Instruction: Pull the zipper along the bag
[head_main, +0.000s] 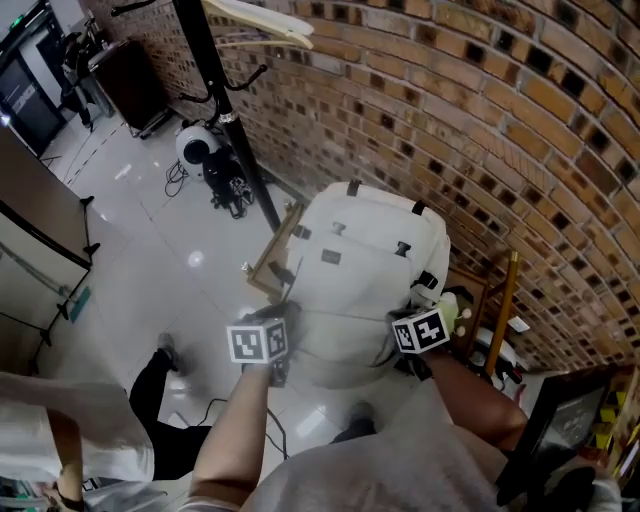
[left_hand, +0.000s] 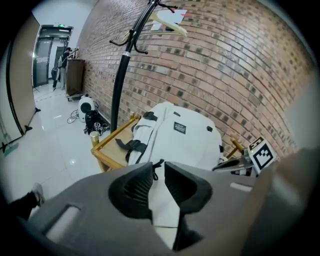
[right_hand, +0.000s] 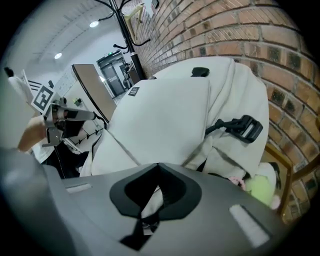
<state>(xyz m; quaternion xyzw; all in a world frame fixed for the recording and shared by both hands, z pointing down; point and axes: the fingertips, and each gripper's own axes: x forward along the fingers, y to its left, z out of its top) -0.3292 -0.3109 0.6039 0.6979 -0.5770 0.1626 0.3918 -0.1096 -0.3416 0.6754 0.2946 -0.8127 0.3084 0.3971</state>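
Note:
A white backpack (head_main: 365, 270) stands upright on a wooden stool (head_main: 268, 262) against the brick wall. My left gripper (head_main: 283, 318) is at its lower left side. In the left gripper view the jaws (left_hand: 158, 172) stand apart, and the black zipper pull cord (left_hand: 156, 166) lies just at their tips against the white backpack (left_hand: 180, 140), not pressed. My right gripper (head_main: 412, 322) is at the bag's lower right. In the right gripper view its tips (right_hand: 159, 167) meet, with a white strip of the bag (right_hand: 150, 202) with a black end pinched between them.
A black coat stand pole (head_main: 225, 110) rises left of the stool. A round white device (head_main: 197, 145) with cables sits on the tiled floor behind it. A green plush toy (right_hand: 260, 190) and a wooden frame (head_main: 503, 300) stand right of the bag. A person (head_main: 40, 430) is at lower left.

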